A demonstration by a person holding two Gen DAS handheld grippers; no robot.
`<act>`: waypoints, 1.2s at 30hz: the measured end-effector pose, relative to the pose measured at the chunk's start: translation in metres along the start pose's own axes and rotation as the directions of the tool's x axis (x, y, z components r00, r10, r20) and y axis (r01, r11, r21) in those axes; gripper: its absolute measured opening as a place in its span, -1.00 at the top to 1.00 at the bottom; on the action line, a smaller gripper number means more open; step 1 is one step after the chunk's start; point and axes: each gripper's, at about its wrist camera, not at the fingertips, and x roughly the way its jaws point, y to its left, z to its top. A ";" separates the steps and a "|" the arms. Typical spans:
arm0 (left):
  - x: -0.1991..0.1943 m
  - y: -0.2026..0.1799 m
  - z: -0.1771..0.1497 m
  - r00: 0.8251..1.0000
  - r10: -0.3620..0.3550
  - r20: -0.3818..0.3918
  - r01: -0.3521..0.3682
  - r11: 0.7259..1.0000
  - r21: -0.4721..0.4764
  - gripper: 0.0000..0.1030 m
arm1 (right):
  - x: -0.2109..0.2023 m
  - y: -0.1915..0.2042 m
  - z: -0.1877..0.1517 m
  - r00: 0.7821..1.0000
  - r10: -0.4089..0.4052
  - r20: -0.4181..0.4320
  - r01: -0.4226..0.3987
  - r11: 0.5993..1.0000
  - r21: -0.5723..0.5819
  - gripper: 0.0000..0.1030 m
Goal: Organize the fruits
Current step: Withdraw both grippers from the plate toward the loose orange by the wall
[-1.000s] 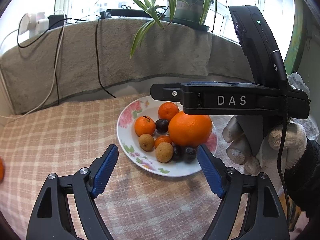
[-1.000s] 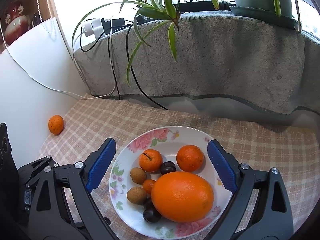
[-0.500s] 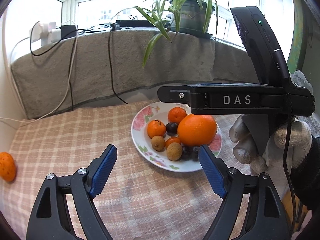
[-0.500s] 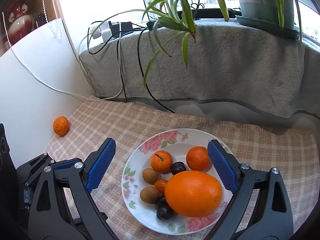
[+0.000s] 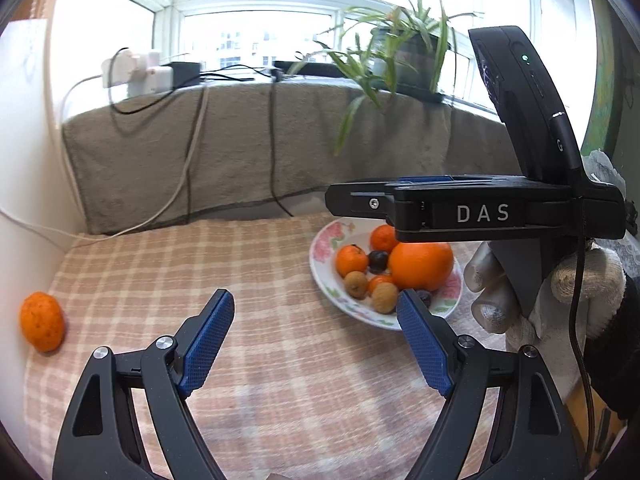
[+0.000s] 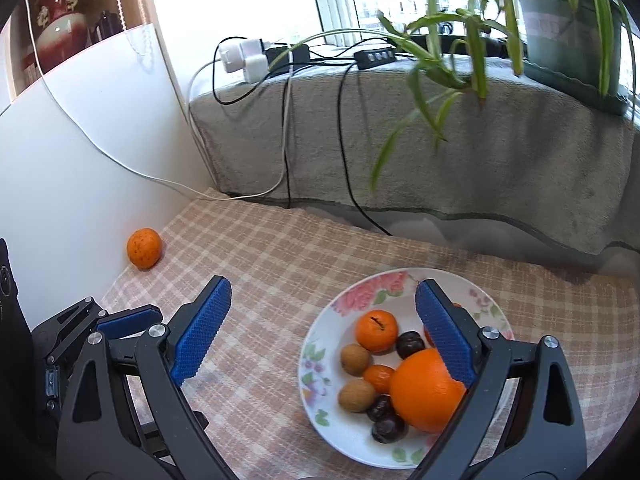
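A floral white plate (image 5: pixel 324 276) (image 6: pixel 320 340) on the checked cloth holds a large orange (image 5: pixel 420 264) (image 6: pixel 424 396), small tangerines, brown fruits and dark plums. One loose tangerine (image 5: pixel 42 326) (image 6: pixel 144 248) lies on the cloth by the white wall at the far left. My left gripper (image 5: pixel 316 340) is open and empty above the cloth, left of the plate. My right gripper (image 6: pixel 324 324) is open and empty, its right finger over the plate; its body (image 5: pixel 480 212) hangs above the plate in the left wrist view.
A white wall (image 6: pixel 80 152) bounds the cloth on the left. A grey-towel-covered ledge (image 6: pixel 440 152) runs along the back with chargers, cables and a potted plant (image 6: pixel 568 28) whose leaves hang over the table. Bare cloth lies between the loose tangerine and the plate.
Both grippers have swung to the left. The plate has shifted right in both views and the loose tangerine has come further into view. Both stay open.
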 end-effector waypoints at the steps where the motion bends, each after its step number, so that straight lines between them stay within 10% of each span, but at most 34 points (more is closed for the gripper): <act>1: -0.003 0.005 -0.001 1.000 0.007 0.003 -0.007 1.000 -0.007 -0.62 | 0.001 0.004 0.001 1.000 0.006 -0.001 -0.006 1.000 -0.004 -0.85; 22: -0.041 0.096 -0.032 0.988 0.148 0.052 -0.137 0.974 -0.180 -0.62 | 0.057 0.084 0.020 0.985 0.166 -0.034 -0.168 0.985 -0.045 -0.85; 36: -0.060 0.172 -0.068 0.949 0.313 0.038 -0.273 0.876 -0.397 -0.62 | 0.129 0.130 0.040 0.939 0.309 -0.151 -0.313 0.950 -0.005 -0.85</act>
